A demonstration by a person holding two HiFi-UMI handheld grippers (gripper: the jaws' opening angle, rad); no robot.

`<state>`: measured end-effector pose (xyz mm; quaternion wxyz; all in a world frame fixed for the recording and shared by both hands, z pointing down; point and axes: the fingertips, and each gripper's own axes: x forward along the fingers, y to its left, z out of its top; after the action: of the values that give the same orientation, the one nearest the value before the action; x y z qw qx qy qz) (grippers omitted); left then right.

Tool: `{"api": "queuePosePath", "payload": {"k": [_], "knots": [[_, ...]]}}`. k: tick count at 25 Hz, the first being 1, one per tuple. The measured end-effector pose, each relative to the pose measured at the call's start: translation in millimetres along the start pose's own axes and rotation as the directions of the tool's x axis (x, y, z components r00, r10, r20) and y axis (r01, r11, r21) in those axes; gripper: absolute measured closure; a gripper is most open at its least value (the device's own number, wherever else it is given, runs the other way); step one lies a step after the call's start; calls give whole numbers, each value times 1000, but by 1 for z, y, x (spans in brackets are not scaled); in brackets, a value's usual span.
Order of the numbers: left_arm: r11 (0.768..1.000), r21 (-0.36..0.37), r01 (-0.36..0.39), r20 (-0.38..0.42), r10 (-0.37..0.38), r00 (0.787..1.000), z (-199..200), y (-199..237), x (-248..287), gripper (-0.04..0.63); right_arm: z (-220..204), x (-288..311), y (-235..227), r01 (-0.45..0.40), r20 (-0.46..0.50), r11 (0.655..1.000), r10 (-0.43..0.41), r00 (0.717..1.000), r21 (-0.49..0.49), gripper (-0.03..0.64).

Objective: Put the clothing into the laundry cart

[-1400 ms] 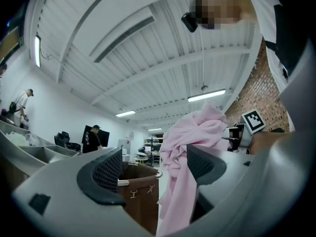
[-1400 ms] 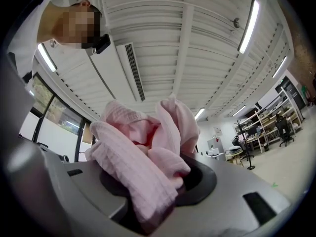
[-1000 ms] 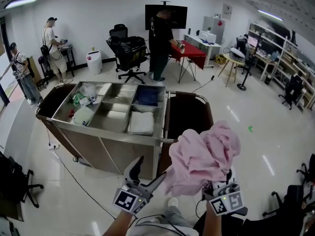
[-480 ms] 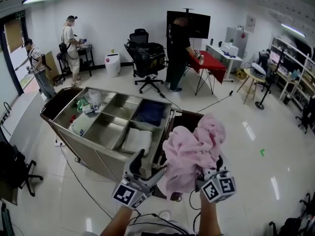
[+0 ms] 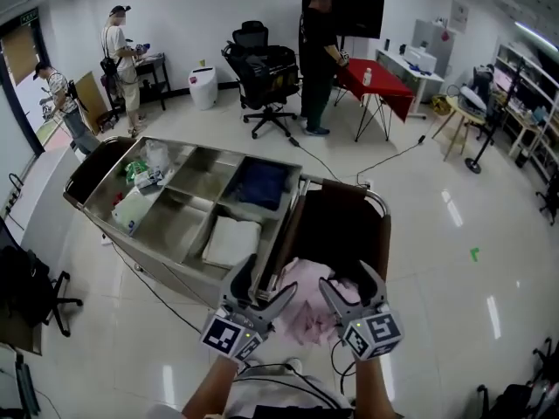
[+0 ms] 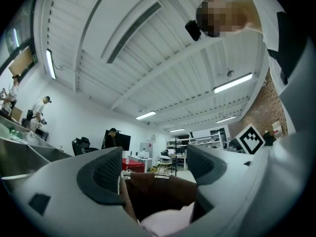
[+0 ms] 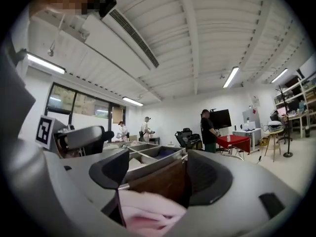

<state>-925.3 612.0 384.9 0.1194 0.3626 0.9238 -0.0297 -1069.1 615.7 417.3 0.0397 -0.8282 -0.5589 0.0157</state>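
Both grippers are over the near end of the laundry cart [image 5: 218, 201] now. The pink garment [image 5: 301, 312] is down inside the cart's dark brown bag [image 5: 342, 225], bunched against its near wall and low between the two tools.

The right gripper [image 5: 349, 284] has just been opening. In the right gripper view its fingers [image 7: 111, 169] stand about halfway apart, with the pink cloth [image 7: 148, 211] low in the gap and neither pad pressing on it. The left gripper [image 5: 265, 284] is spread wide and holds nothing; in its own view the fingers [image 6: 106, 174] frame the bag's far wall, and a bit of pink shows at the bottom.

Now the edges. The bag's tubular rim [image 5: 349, 187] curves round the far side, and the steel tray's end edge runs along the bag's left side, just beside the left gripper. Right of the cart there is bare, shiny floor [image 5: 437, 260], broken only by a small green mark [image 5: 474, 254]. To the left a cable [image 5: 148, 291] trails beside the cart and a black office chair [image 5: 35, 295] stands close by.

The gripper cubes show square black-and-white markers. Labels on the tray's bottles are too small to read.
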Motion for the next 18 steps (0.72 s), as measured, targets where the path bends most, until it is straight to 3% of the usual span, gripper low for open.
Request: {"api": "queuePosePath", "payload": {"k": [3, 10, 18], "knots": [[1000, -13, 22, -12, -22, 1000, -5, 3, 11, 212, 17, -9, -16, 46, 80, 998, -50, 996, 45, 222], [996, -11, 88, -29, -88, 996, -11, 3, 21, 212, 50, -26, -36, 145, 203, 989, -147, 968, 27, 223], [990, -17, 139, -35, -139, 990, -16, 3, 24, 212, 55, -35, -33, 203, 239, 979, -197, 951, 0, 224]]}}
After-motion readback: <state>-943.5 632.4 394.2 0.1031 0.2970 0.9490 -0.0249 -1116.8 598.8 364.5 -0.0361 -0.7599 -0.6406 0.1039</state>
